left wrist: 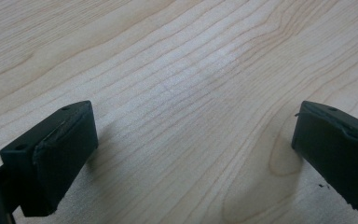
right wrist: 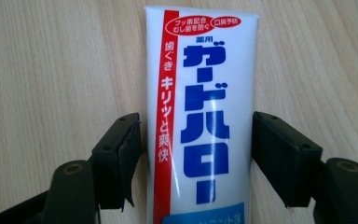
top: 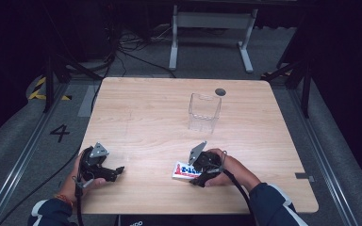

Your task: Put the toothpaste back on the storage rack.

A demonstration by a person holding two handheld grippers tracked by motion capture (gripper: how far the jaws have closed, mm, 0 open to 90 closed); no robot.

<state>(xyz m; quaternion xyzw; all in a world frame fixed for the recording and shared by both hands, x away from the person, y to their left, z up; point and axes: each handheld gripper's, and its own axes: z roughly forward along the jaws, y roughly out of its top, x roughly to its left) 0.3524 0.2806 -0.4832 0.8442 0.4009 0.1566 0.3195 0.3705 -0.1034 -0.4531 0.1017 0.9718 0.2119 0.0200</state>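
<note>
1. Near edge, high view: two forearms in dark sleeves come in from the bottom, each hand holding a gripper over the wooden table (top: 136, 113).
2. Left gripper (top: 119, 171): low over the near-left part of the table, jaws pointing right. In the left gripper view its jaws stand wide apart with only bare wood grain between them.
3. Right gripper (top: 192, 176): near-centre right, down at the table, sitting over the toothpaste tube (top: 183, 171).
4. Right gripper view: the right gripper (right wrist: 196, 154) has one jaw on each long side of the toothpaste tube (right wrist: 204, 116). Left jaw touches the tube's edge or nearly so; right jaw sits just beside the other edge. Cannot tell whether they press it. Tube is not visibly squeezed.
5. The tube lies flat on the wood: white, with a red stripe along one side and blue Japanese lettering.
6. Mid-table, beyond the right gripper: a clear plastic holder (top: 204, 112) stands upright, well apart from the tube.
7. Far edge: a round dark grommet (top: 220, 92) set in the tabletop just behind the holder.
8. Past the table: a white desk frame (top: 212, 28) on the grey floor, cables at left.
</note>
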